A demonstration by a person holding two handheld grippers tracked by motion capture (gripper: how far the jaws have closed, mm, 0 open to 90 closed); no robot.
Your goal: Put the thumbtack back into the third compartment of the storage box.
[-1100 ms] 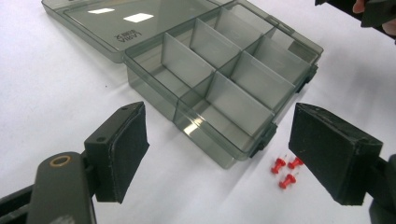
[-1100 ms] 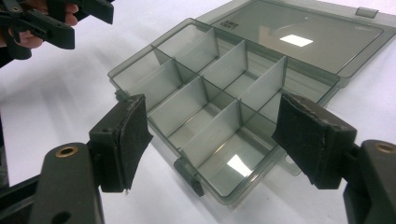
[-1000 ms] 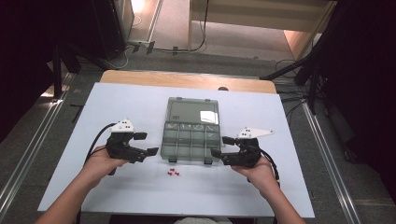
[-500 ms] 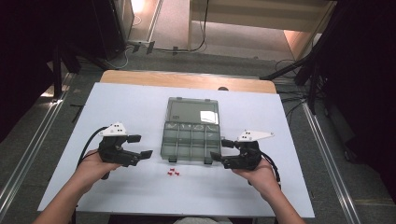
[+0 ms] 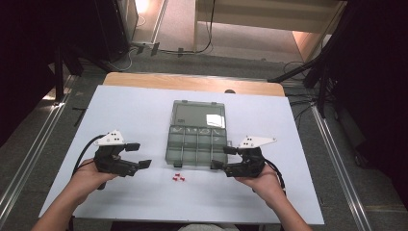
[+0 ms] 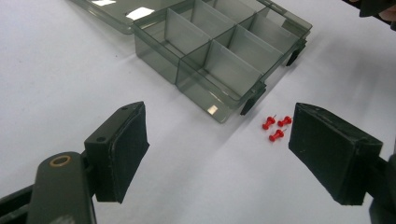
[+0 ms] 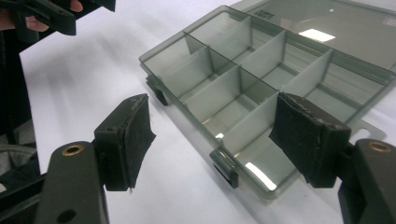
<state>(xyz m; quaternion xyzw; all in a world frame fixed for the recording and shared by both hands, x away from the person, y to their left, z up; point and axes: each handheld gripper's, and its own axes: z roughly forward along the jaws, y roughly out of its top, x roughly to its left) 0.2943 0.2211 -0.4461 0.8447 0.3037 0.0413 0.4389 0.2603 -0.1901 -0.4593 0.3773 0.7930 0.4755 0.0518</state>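
A smoky clear compartment box (image 5: 197, 144) lies mid-table with its lid (image 5: 199, 115) folded flat behind it; its compartments look empty. Three red pushpins (image 5: 179, 178) lie on the white sheet just in front of the box. My left gripper (image 5: 138, 155) is held open left of the pins, nothing between its jaws. The left gripper view has the pins (image 6: 276, 127) ahead of the open gripper (image 6: 224, 154), beside the box (image 6: 224, 56). My right gripper (image 5: 220, 158) is open at the box's front right corner. Its own view looks over the box (image 7: 261, 79) between open jaws (image 7: 217, 140).
A white sheet (image 5: 144, 110) covers the table, with a wooden edge (image 5: 192, 83) at the far side. Cables trail from both grippers toward the person. Dark floor, rails and stands surround the table.
My left gripper has drawn back to the left and toward the person, away from the box. The right gripper has barely shifted. Box and pins have not moved.
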